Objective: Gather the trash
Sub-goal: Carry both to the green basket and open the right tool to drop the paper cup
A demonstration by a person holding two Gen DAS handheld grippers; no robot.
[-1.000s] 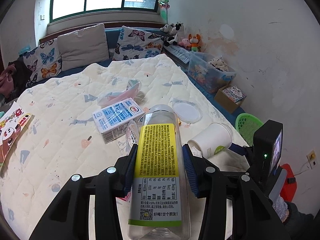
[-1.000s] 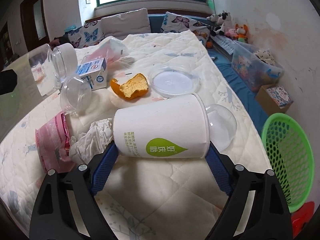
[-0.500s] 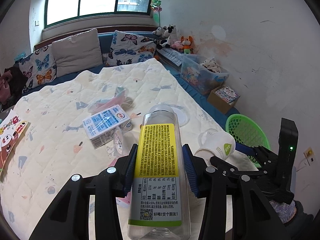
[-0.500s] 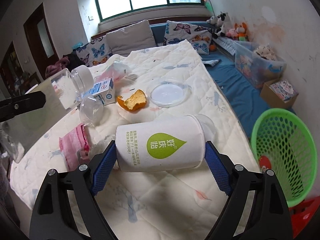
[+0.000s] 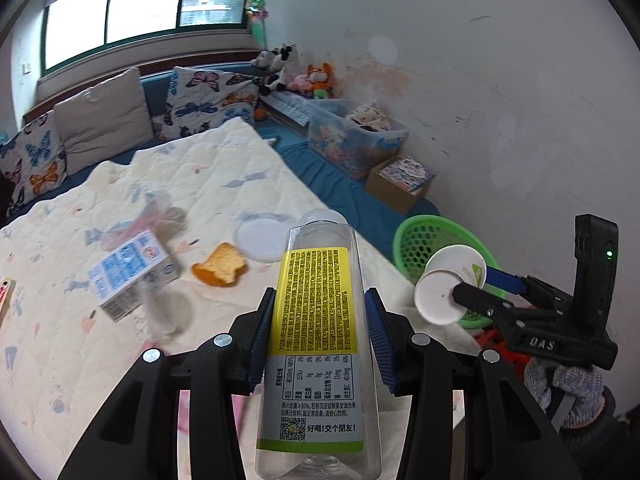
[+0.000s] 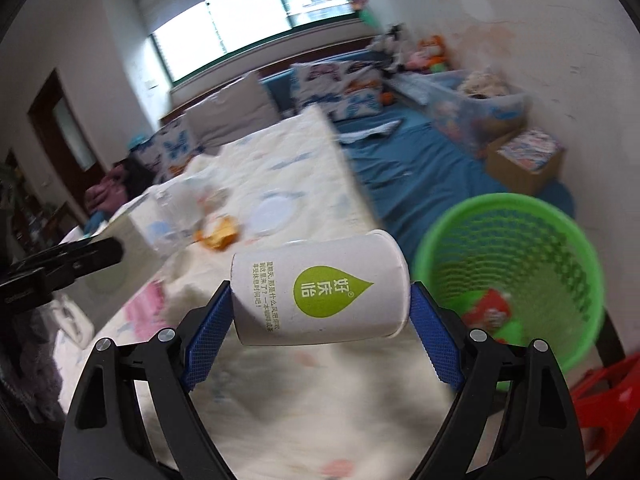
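My left gripper [image 5: 318, 332] is shut on a clear plastic bottle [image 5: 316, 336] with a yellow label, held lengthwise above the bed. My right gripper [image 6: 320, 312] is shut on a white paper cup [image 6: 320, 288] with a green drop logo, lying sideways between the blue pads. In the left wrist view that cup [image 5: 450, 284] hangs in front of the green mesh basket [image 5: 424, 236], at the bed's right edge. The basket [image 6: 516, 264] stands on the floor and holds a red wrapper [image 6: 488, 312]. The left gripper and its bottle show blurred at the left edge of the right wrist view.
On the quilted bed [image 5: 132, 352] lie a blue-and-white milk carton [image 5: 128, 276], an orange peel [image 5: 220, 270], a clear round lid [image 5: 262, 234] and a pink wrapper [image 6: 140, 312]. A storage bin [image 5: 356, 140] and cardboard box [image 5: 400, 182] line the wall. A red stool [image 6: 604, 404] stands by the basket.
Both grippers have swung right toward the basket. The cup was lifted off the bed and now hangs by the basket rim. The bottle stays gripped.
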